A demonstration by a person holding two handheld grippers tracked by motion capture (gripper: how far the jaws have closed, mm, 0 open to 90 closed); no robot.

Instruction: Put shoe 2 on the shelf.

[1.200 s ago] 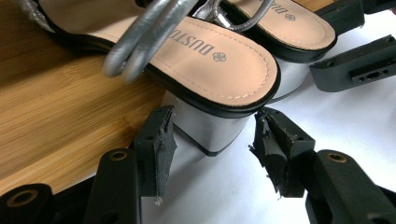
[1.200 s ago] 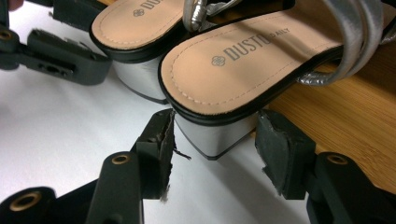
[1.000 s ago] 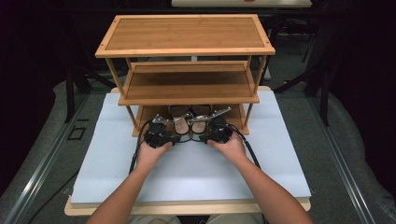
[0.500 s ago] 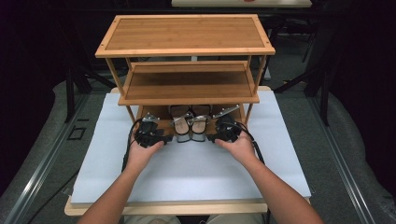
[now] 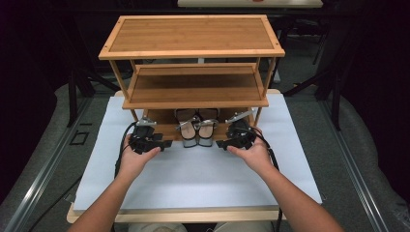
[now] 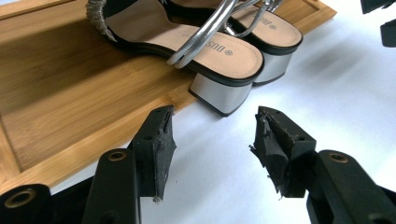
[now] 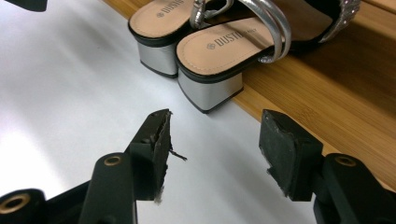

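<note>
Silver block-heeled sandals point(image 5: 197, 128) (tan insoles) rest on smooth bamboo shelf point(image 5: 164, 129).

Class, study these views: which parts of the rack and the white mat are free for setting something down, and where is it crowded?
Free: the rack's top shelf, the middle shelf, and the white mat between the forearms. Crowded: the bottom shelf's front edge, with the sandals flanked by the left tongs and right tongs.

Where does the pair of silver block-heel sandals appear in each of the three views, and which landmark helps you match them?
High view: pair of sandals at centre, on the rack's bottom shelf, heels toward the person.
Left gripper view: sandals at top centre, heels overhanging the shelf edge.
Right gripper view: sandals at top centre, heels pointing lower left.
Shared landmark: the white table mat.
</note>
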